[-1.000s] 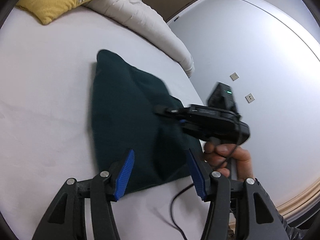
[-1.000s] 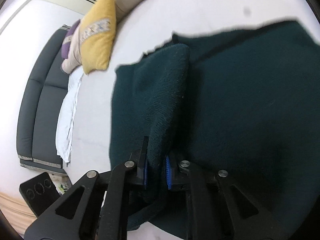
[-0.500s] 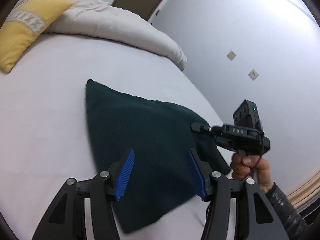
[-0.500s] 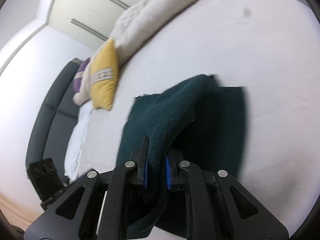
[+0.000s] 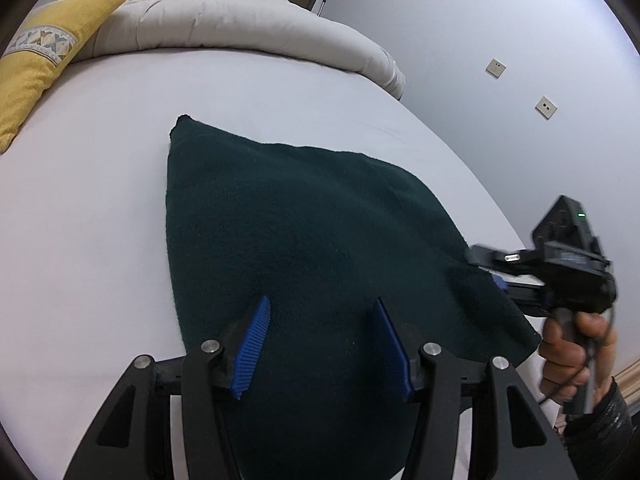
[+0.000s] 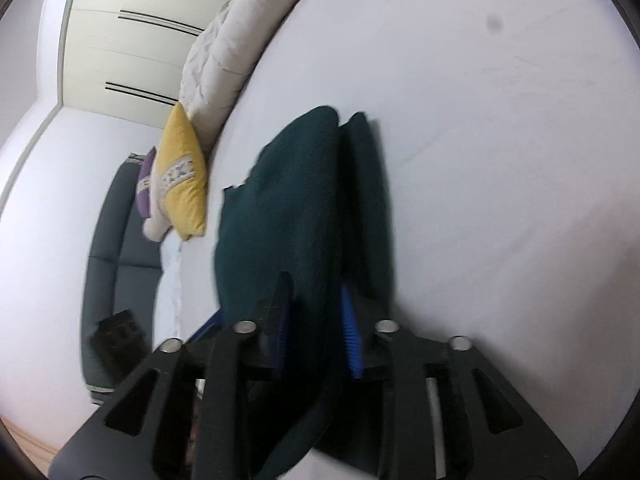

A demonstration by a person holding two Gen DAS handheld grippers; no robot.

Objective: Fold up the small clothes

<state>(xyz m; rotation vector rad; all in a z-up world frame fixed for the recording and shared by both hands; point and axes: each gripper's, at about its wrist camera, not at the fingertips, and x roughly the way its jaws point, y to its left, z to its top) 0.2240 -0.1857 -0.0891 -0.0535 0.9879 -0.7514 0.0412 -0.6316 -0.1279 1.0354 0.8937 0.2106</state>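
Since a second ago: right gripper (image 5: 500,276) has carried its flap across; dark green knit garment (image 5: 304,240) now lies doubled on the white bed (image 5: 92,208).

Yellow pillow (image 5: 36,64) sits far left of garment. Left gripper (image 5: 322,344) hovers over garment's near edge, jaws spread wide, holding nothing. At garment's right corner, right gripper's fingers look parted around the cloth; released or pinching, cannot tell. Judged soft, limp, light, not slippery: grip at corners or folded edge.

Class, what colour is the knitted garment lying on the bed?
Dark green garment; it shows best in the left wrist view.
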